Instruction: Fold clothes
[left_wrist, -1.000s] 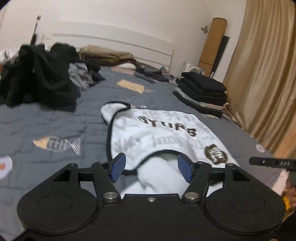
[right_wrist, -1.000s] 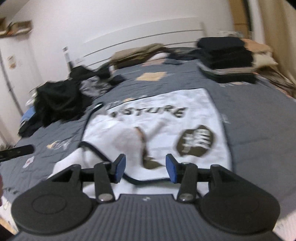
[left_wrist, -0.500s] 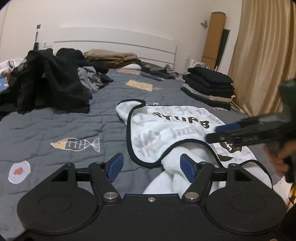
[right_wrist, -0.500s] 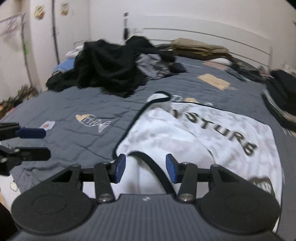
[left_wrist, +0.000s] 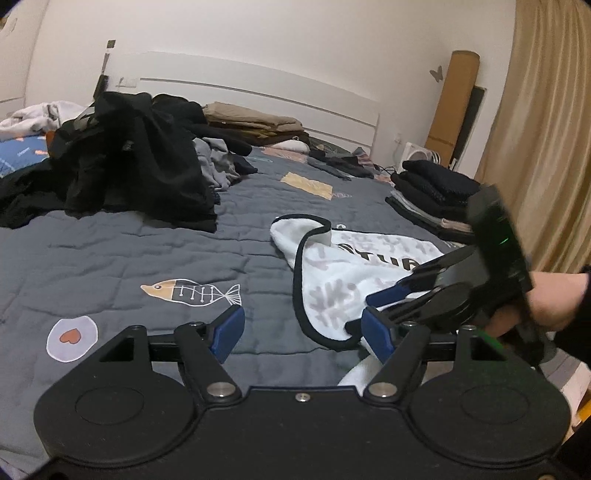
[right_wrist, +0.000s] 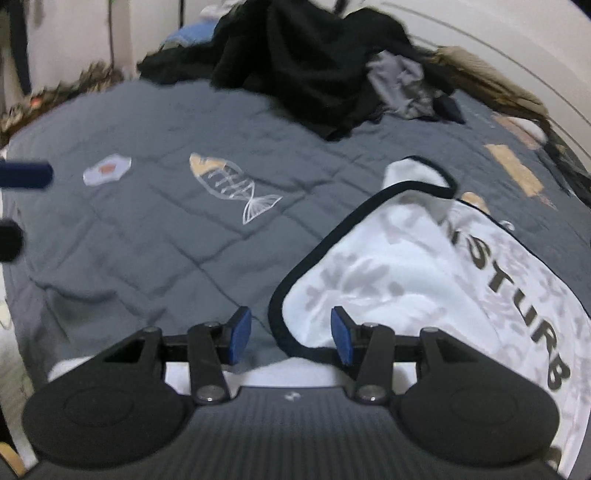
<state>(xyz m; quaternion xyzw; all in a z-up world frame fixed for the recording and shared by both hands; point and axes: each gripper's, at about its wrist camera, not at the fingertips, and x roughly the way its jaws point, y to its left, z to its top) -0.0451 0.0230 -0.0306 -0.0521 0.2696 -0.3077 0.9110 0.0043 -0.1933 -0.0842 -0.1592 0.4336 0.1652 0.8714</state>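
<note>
My left gripper (left_wrist: 301, 334) has its jaws apart with nothing between them, hanging over the grey quilt (left_wrist: 129, 251) just left of the white garment (left_wrist: 332, 280). My right gripper (right_wrist: 291, 334) is also apart and empty; the black-trimmed edge of that garment passes under the gap between its pads without being pinched. In the left view the right gripper reaches in from the side, low over the garment's near part, with my hand (left_wrist: 554, 299) behind it.

The white garment lies on the near right part of the bed, partly flattened, printed lettering up, one trimmed corner curled over at its far end. Its near end droops off the edge under my tools, though the right view is blurred and I cannot tell how much hangs there.

I judge this the step of taking hold before a fold: neither tool has cloth yet. Next, the right gripper needs to drop onto the trimmed edge and close on it, while the left one shifts right to catch a matching point.

Farther off sit a heap of black clothes (left_wrist: 129, 166) and a folded stack (left_wrist: 432, 192).
</note>
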